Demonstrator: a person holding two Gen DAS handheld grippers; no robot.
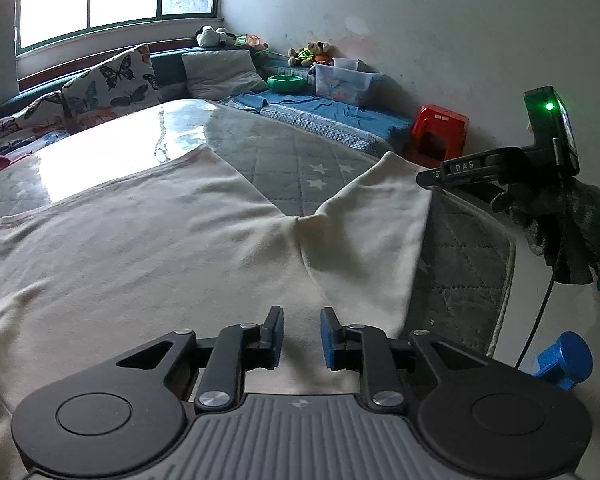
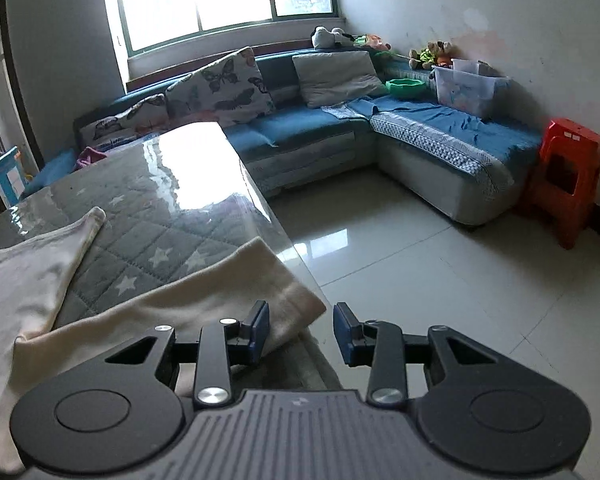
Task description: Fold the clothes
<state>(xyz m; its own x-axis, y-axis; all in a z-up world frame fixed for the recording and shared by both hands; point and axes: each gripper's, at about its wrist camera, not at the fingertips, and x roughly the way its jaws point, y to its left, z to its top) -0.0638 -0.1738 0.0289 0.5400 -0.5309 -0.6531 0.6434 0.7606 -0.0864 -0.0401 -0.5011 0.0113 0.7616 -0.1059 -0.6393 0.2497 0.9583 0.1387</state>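
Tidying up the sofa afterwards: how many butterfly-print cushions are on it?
2. One butterfly cushion leans against the sofa back under the window; the second butterfly cushion lies lower, just left of it. Others may hide behind the table.

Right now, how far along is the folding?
Done: the cream garment lies spread flat on the quilted table cover, with no fold visible. In hand: nothing; the left hand-held gripper is open above the fabric, and the right hand-held gripper is open by the sleeve at the table's edge. Left: every fold.
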